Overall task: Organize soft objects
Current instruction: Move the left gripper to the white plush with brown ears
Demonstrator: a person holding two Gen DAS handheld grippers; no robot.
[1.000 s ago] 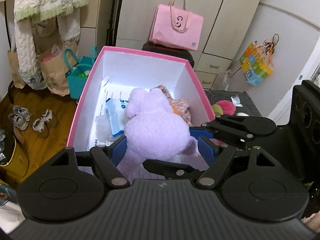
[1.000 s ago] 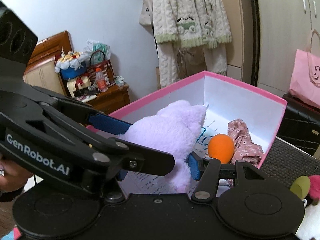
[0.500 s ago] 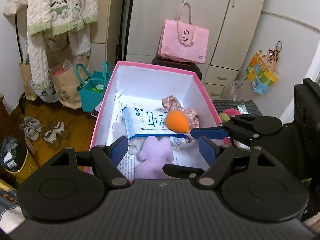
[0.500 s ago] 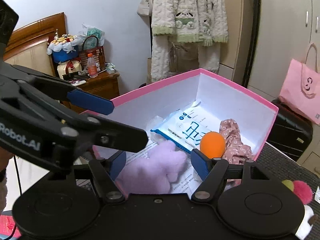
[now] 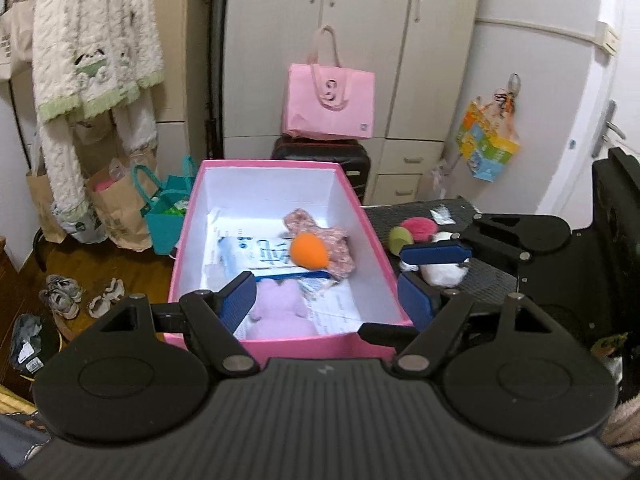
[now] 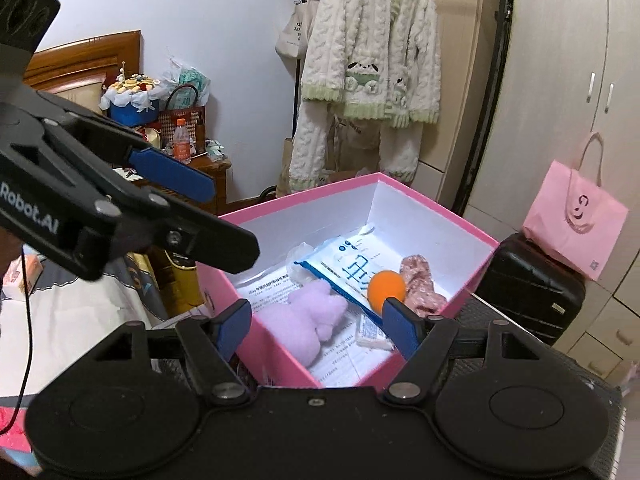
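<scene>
Inside the pink box [image 5: 182, 240], a purple plush [image 5: 276, 310] lies at the near end on printed paper, free of both grippers. Beyond it sit a wipes pack [image 6: 344, 270], an orange ball [image 5: 308, 251] and a floral cloth [image 5: 328, 240]. Both the left gripper [image 5: 326, 302] and the right gripper [image 6: 316, 322] hover above the box's near rim, fingers spread wide and holding nothing. Right of the box, a pink-and-green plush [image 5: 412, 232] rests on a black mat [image 5: 488, 284].

Even indoor light, fairly bright. Glare patch on white floor of pink box [image 6: 416, 216], far end. Slight motion blur, left view. Fisheye bends edges.
</scene>
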